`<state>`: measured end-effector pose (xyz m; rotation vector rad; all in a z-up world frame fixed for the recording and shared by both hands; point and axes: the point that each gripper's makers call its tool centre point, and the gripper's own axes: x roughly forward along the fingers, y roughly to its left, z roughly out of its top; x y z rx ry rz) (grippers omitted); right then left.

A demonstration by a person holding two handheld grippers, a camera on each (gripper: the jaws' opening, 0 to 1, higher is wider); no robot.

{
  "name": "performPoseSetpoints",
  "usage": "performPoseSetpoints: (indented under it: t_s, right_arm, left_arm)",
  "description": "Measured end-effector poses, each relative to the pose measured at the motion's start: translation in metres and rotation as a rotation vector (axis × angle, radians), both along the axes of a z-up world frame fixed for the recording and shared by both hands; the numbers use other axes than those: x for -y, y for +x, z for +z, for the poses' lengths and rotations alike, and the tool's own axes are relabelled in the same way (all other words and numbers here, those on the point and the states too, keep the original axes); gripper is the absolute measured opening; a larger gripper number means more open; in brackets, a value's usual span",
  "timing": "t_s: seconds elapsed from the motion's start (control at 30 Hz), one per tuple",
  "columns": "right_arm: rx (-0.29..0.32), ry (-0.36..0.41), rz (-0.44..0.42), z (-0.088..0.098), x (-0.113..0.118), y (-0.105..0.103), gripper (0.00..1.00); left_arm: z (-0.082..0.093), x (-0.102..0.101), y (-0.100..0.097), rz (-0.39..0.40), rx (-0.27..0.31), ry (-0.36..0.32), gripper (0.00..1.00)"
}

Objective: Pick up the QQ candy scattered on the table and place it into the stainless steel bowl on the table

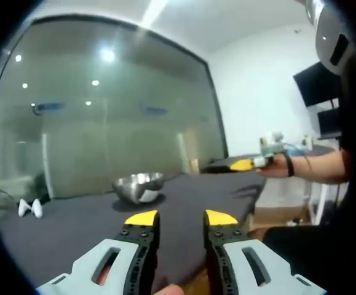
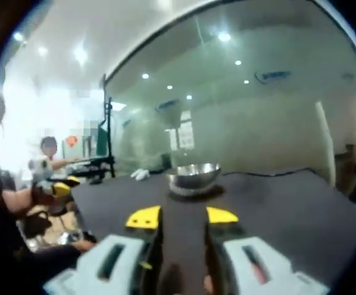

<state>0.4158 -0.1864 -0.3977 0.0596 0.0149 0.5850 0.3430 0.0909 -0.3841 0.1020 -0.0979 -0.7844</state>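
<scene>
Dark matte tabletop (image 1: 73, 227) carries a shiny round steel bowl (image 1: 139, 186) (contents unseen) beyond both grippers' (image 1: 181, 219) (image 2: 182, 216) parted yellow-tipped fingers.

Bright ceiling lights glare on glass; soft, edge-warped views.

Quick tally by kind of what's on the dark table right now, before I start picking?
Stainless steel bowl: 1
White candy pieces near the table's far edge: 2, as far as the blur allows
Total: 3
Both grippers, left gripper and right gripper, hang open above the dark table, holding nothing.
</scene>
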Motion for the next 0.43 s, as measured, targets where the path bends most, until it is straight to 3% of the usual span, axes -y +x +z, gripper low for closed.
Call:
performPoseSetpoints:
  t_s: [0.43]
  right_arm:
    - [0.01,-0.007,0.009,0.0004,-0.0009,-0.0012,0.27]
  left_arm:
    - [-0.0008,-0.0014,0.0002,0.005,-0.003,0.005,0.3]
